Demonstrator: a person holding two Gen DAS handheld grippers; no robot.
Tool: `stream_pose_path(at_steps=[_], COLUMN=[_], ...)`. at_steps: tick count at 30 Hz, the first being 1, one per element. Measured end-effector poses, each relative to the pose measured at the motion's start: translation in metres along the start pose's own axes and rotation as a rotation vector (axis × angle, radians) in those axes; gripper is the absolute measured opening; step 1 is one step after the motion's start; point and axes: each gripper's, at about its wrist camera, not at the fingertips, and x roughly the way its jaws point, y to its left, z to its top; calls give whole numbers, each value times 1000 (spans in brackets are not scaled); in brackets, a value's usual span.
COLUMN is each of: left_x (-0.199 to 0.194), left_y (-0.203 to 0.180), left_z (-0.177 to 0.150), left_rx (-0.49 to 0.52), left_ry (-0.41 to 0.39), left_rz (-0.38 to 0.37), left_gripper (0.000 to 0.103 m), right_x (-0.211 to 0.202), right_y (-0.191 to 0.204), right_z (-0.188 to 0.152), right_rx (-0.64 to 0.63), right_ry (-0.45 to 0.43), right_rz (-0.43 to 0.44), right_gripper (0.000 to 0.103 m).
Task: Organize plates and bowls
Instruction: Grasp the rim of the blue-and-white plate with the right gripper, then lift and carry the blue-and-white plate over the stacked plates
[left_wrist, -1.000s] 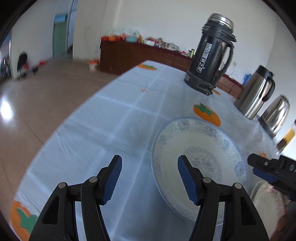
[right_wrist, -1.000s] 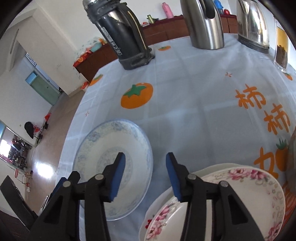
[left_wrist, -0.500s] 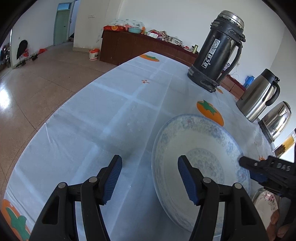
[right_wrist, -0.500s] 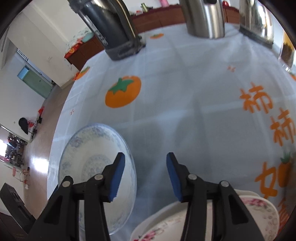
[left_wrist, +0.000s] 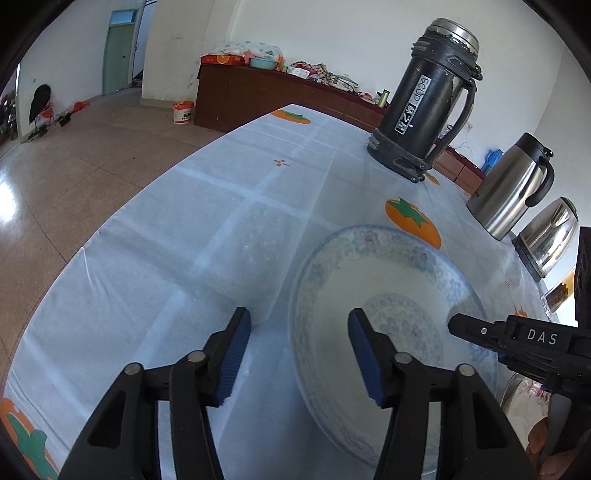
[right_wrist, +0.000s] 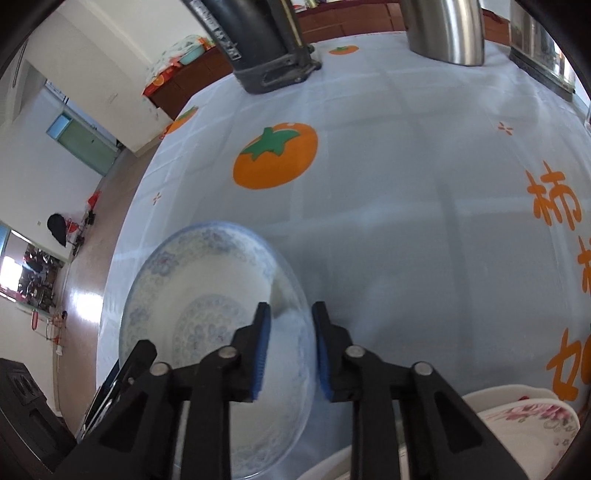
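Observation:
A blue-and-white patterned plate (left_wrist: 388, 295) lies on the pale blue tablecloth. My left gripper (left_wrist: 299, 350) is open, its jaws either side of the plate's near left rim, low over the cloth. My right gripper (right_wrist: 290, 350) has its jaws narrowed around the plate's right rim (right_wrist: 291, 295); I cannot tell if the pads touch it. The right gripper also shows in the left wrist view (left_wrist: 517, 343) at the plate's right edge. A stack of white plates with pink flowers (right_wrist: 528, 424) sits at the lower right.
A tall black thermos (left_wrist: 424, 103), a steel flask (left_wrist: 513, 192) and a steel kettle (left_wrist: 550, 236) stand along the far right of the table. A jar (left_wrist: 561, 291) is at the right edge. The table's left edge (left_wrist: 110, 229) drops to the floor.
My right gripper has moved left to the patterned plate and narrowed its jaws around the rim. My left gripper stayed open beside the plate.

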Motion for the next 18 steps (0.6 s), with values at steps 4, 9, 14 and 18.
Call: stream_pose_path(at_steps=[4,9,14,18], left_x=[2,-1,-12,-14], left_y=[-6,3,-1,-4], left_z=[-3,-1,3,4], left_rx=[12,-39,-15,1], left_ry=[17,14,-26,-35], left_rz=[-24,-32,-8,-2], left_gripper=[33,27,27,27], right_x=[-2,-9,-15,-22], right_y=[4,6,11,9], right_z=[-5,-9,-18,-24], right_rx=[-34,-23,-38,-23], right_ry=[-16,-34,-40,-51], right_rz=[-17,-7,-1,23], right_gripper=[19,15,14,14])
